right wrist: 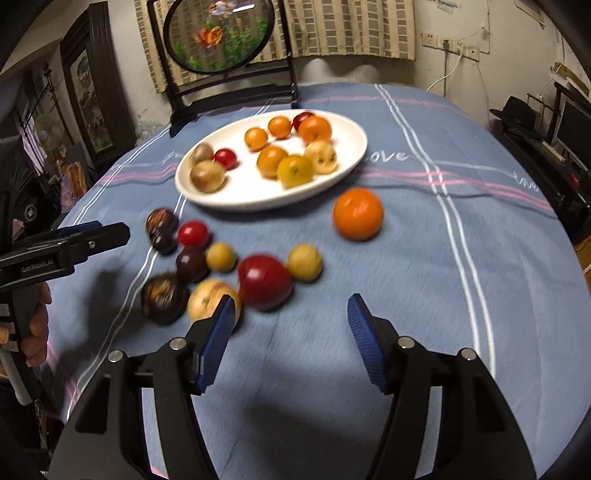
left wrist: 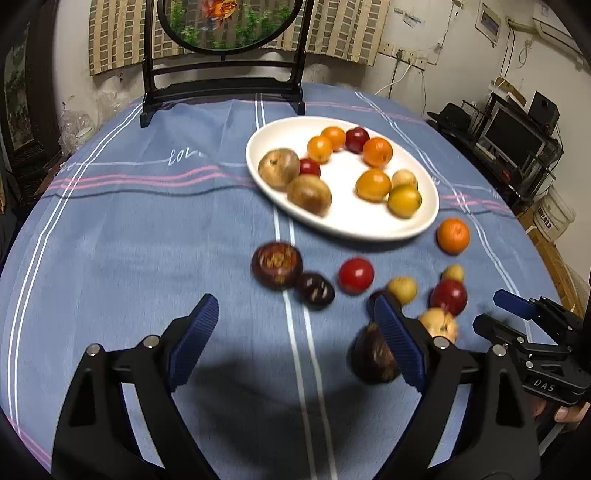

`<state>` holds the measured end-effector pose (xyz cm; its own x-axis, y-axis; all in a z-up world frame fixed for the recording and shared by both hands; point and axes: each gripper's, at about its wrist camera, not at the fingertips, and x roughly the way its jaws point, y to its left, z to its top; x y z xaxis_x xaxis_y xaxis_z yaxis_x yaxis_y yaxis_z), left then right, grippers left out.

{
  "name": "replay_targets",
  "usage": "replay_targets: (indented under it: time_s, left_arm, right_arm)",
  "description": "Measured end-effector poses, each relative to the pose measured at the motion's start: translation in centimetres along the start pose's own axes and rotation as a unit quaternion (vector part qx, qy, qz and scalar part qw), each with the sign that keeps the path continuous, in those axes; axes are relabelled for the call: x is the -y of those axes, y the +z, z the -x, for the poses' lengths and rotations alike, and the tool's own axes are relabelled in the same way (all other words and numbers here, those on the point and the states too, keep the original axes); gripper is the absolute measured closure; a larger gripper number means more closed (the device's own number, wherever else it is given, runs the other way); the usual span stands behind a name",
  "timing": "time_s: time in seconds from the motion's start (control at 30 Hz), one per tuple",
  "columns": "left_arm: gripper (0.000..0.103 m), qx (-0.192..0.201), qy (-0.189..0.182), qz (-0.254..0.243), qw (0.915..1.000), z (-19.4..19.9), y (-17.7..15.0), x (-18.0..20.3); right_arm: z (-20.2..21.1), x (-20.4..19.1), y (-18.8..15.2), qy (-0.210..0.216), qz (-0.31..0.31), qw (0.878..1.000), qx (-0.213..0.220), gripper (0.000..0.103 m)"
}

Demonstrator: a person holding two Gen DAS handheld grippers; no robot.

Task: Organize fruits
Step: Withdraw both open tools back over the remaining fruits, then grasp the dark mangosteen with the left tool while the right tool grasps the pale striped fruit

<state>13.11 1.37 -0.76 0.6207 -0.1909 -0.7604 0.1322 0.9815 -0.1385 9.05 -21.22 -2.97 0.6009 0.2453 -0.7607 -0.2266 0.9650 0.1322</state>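
we held our left gripper nearest us, its blue fingers spread wide over bare cloth and pinching nothing. our right gripper was likewise spread and empty. seen from the left wrist view, the right tool's body carried the letters "das"; seen from the right wrist view, the left tool's body read "genrobot.ai".

just past the fingertips, on our side of the white plate, loose fruit lay on the blue tablecloth: dark purple fruits, a large red fruit, a pale yellow fruit partly hidden by a right finger, two small yellow ones and a small red one. a lone orange sat apart from them, right of the plate's near rim.

on the plate lay oranges, two brown fruits, red ones and pale yellow ones.

beside the plate the cloth was printed with "love". behind the plate stood a dark framed round goldfish panel.
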Motion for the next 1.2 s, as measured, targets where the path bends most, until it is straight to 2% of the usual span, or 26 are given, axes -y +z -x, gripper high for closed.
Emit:
replay_targets:
  time_s: [0.27,0.53,0.63,0.67,0.73,0.77,1.0,1.2]
  left_arm:
    - [0.015,-0.023,0.004,0.003,0.9997,-0.8,-2.8,-0.6]
    - [0.015,-0.025,-0.002,0.01,0.9996,-1.2,-3.0,-1.5]
    - [0.015,-0.024,-0.004,0.011,0.9997,-1.2,-2.9,-1.7]
    - [0.015,-0.025,-0.004,0.011,0.9996,-1.3,-3.0,-1.7]
    - [0.015,-0.026,-0.004,0.012,0.9996,-1.4,-3.0,-1.8]
    - [0.015,-0.028,-0.005,0.012,0.9995,-1.4,-3.0,-1.8]
    - [0.015,-0.033,-0.011,0.013,0.9993,-1.3,-3.0,-1.5]
    - [0.015,-0.03,-0.031,-0.005,0.9991,-0.7,-2.9,0.4]
  right_arm:
    - [-1.3,-2.5,-0.7,0.007,0.038,0.999,-0.018,0.039]
    - [-3.0,-4.4,-0.4,0.012,0.054,0.998,-0.034,0.039]
    - [-3.7,-5.3,0.0,0.007,0.064,0.997,-0.037,0.046]
    - [-4.0,-5.5,0.2,0.006,0.067,0.997,-0.039,0.052]
    - [-4.2,-5.8,0.3,0.002,0.069,0.997,-0.042,0.056]
    - [-4.3,-5.8,0.5,0.004,0.07,0.997,-0.041,0.062]
    - [-3.8,-4.7,0.2,0.025,0.055,0.997,-0.038,0.063]
    - [-2.2,-2.9,-0.8,0.031,0.038,0.998,-0.031,0.063]
